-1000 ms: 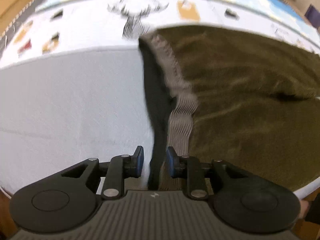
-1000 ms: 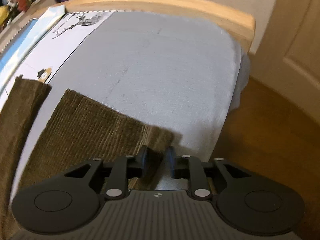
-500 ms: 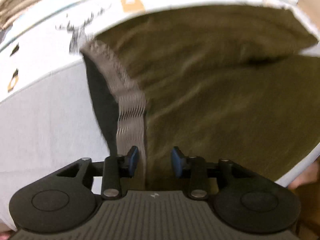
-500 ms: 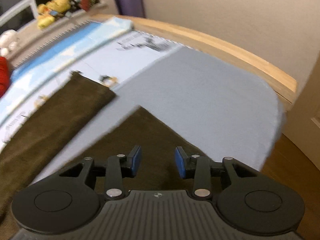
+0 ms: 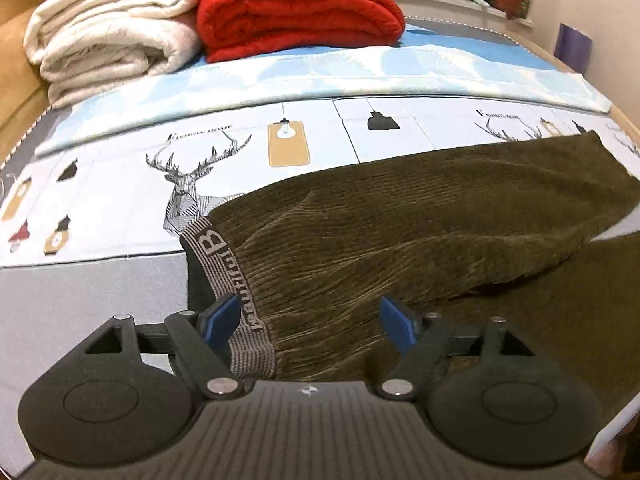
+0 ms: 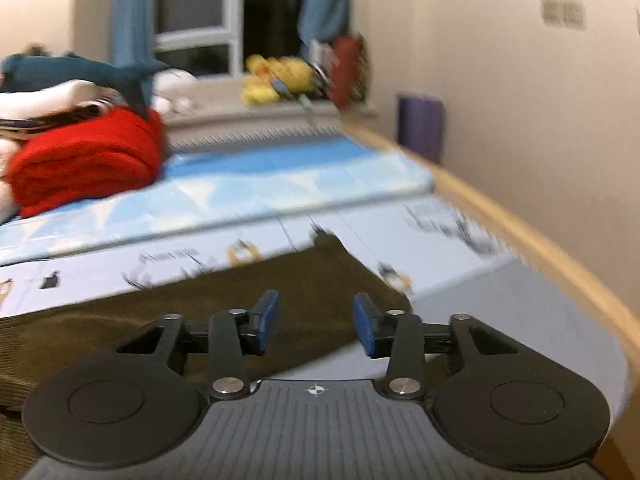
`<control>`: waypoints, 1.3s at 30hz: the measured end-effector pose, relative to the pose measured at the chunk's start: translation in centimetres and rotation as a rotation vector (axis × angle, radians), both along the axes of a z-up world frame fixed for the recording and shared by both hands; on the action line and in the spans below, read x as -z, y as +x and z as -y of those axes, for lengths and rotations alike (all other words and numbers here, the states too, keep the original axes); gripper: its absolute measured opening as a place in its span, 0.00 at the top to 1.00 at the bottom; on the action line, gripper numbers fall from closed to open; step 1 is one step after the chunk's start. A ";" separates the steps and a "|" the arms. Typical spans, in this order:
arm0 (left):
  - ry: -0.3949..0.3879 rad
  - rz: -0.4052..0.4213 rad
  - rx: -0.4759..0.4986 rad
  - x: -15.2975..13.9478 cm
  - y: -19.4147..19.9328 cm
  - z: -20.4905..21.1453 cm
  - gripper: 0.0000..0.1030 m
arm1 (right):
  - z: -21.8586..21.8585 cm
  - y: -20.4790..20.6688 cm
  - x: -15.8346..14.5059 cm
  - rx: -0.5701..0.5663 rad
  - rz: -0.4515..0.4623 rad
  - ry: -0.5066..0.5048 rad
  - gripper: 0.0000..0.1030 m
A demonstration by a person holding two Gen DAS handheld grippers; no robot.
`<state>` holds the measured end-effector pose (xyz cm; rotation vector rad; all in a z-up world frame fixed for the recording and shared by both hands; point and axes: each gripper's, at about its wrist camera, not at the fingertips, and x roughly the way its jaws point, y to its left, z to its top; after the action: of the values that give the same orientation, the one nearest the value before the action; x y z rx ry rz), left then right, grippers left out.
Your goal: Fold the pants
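Observation:
Olive corduroy pants (image 5: pixel 400 248) lie on the bed, legs running to the right, one leg laid over the other. The grey lettered waistband (image 5: pixel 232 280) is at the left. My left gripper (image 5: pixel 310 318) is open, its jaws wide apart just above the waistband corner, holding nothing. In the right wrist view the leg end of the pants (image 6: pixel 312 284) lies flat on the sheet. My right gripper (image 6: pixel 314 322) is open and empty above that leg end.
The bed has a printed sheet with deer (image 5: pixel 188 184) and a grey part (image 5: pixel 80 300). A red blanket (image 5: pixel 296 8) and a folded white blanket (image 5: pixel 108 20) lie at the head. A wooden bed rim (image 6: pixel 540 248) runs along the right; the wall is beyond it.
Both grippers opened and let go of the pants, then lifted and drew back. The waistband and the leg end now lie flat on the bed. The right view tilted up.

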<state>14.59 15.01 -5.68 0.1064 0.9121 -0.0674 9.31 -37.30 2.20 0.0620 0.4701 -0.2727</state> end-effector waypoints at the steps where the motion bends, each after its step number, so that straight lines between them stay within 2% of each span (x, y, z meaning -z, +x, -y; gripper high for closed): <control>1: 0.003 0.003 -0.009 -0.1 0.1 0.2 0.21 | -0.9 0.0 -0.4 -0.017 0.009 0.005 0.54; 4: 0.019 0.033 -0.033 -0.4 0.3 0.6 0.21 | -3.9 -0.1 -1.6 -0.076 0.050 0.025 0.54; 8: -0.008 0.081 -0.068 -0.8 0.8 0.2 0.21 | -7.7 0.2 -2.5 -0.121 0.098 0.005 0.54; 14: -0.021 0.128 -0.157 -1.7 1.5 -0.8 0.32 | -10.5 2.0 -2.8 -0.139 0.134 -0.018 0.55; 17: -0.023 0.141 -0.198 -2.1 1.9 -1.2 0.31 | -11.0 3.1 -2.8 -0.151 0.132 0.014 0.54; 20: -0.054 0.152 -0.217 -2.6 2.3 -1.5 0.27 | -11.4 4.2 -2.7 -0.173 0.108 0.048 0.52; 23: -0.030 0.169 -0.226 -3.1 2.6 -1.5 0.25 | -12.3 5.5 -2.3 -0.187 0.086 0.049 0.50; 26: -0.065 0.169 -0.266 -3.5 3.1 -2.3 0.25 | -13.2 6.4 -2.0 -0.216 0.071 0.046 0.49; 29: -0.141 0.146 -0.278 -3.5 3.8 -3.6 0.26 | -14.2 7.1 -1.9 -0.249 0.056 0.018 0.49; 30: -0.152 0.134 -0.272 -3.4 4.1 -3.8 0.32 | -14.4 7.3 -1.9 -0.245 0.049 0.005 0.49; 31: -0.153 0.123 -0.263 -3.2 4.3 -3.9 0.48 | -14.6 7.6 -1.9 -0.240 0.034 -0.004 0.49; 32: -0.136 0.113 -0.264 -2.9 4.6 -3.9 0.59 | -14.7 7.8 -1.8 -0.241 0.017 0.003 0.50; 33: -0.110 0.098 -0.264 -2.6 4.9 -3.8 0.79 | -14.5 8.0 -1.8 -0.244 0.004 0.020 0.51; 34: -0.086 0.072 -0.262 -2.0 5.4 -3.6 0.94 | -14.4 8.2 -1.9 -0.244 -0.012 0.041 0.51; 35: -0.076 0.049 -0.262 -1.5 5.8 -3.5 0.97 | -14.3 8.3 -1.9 -0.243 -0.024 0.057 0.52; 37: -0.079 0.011 -0.257 -0.5 6.9 -3.3 0.98 | -14.2 8.7 -1.8 -0.250 -0.049 0.076 0.62; 39: -0.073 0.012 -0.226 -0.1 8.6 -2.9 0.98 | -14.2 9.0 -1.7 -0.260 -0.072 0.095 0.69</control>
<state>23.19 17.90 -5.61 -0.0644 0.9036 0.1101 18.31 -23.10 3.94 0.0825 0.5569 0.0027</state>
